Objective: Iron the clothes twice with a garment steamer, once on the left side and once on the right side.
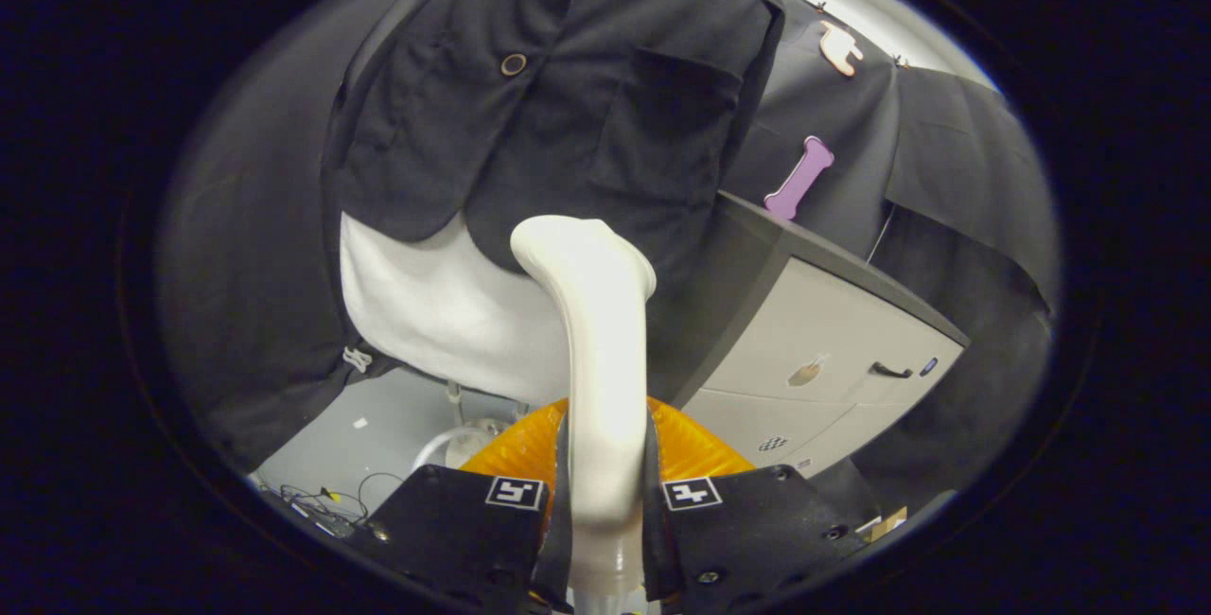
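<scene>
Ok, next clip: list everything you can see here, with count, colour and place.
garment steamer: one, white, handle clamped between the fingers, head up at the jacket's hem
jacket: one, black, buttoned, on the mannequin, beyond the fingers
mannequin torso: one, white, under the jacket
cabinet: one, pale front, dark top and handle, right of the mannequin
cables: a few, on the grey floor ahead of the left finger
orange ribbed part: one, just behind the fingers
gripper: one, shut on the steamer handle

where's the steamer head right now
In the gripper view, the gripper is shut on the steamer; its head rises just ahead of the fingers, at the black jacket's lower hem.
</scene>
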A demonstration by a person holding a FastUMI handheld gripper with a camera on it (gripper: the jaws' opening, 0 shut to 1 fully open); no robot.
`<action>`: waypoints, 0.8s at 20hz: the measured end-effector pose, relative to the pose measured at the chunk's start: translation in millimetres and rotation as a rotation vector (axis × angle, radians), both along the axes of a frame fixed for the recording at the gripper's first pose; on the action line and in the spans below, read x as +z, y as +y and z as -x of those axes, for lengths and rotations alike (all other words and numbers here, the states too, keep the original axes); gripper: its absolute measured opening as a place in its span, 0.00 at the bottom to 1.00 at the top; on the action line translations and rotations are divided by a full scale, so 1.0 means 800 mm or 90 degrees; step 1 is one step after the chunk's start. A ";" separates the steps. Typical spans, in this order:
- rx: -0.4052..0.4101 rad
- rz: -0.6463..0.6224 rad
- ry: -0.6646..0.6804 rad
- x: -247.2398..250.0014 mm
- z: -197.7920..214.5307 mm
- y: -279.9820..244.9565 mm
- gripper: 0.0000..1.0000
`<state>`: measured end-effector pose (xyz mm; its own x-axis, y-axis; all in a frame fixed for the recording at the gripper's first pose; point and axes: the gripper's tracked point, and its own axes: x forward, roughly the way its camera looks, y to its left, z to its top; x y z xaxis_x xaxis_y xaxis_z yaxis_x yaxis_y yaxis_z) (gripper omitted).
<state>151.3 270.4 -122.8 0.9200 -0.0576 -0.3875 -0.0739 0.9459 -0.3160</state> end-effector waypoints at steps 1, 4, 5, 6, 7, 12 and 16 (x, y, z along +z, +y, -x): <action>0.002 0.003 0.003 -0.004 0.000 -0.001 0.33; 0.006 0.001 0.003 -0.001 -0.001 0.000 0.33; 0.008 -0.004 -0.003 0.005 0.002 0.001 0.33; 0.010 -0.008 -0.016 0.017 0.004 0.001 0.33; 0.013 -0.016 -0.035 0.035 0.008 0.005 0.33; 0.062 -0.081 -0.172 0.176 0.029 0.041 0.33; 0.118 -0.135 -0.297 0.304 0.042 0.089 0.33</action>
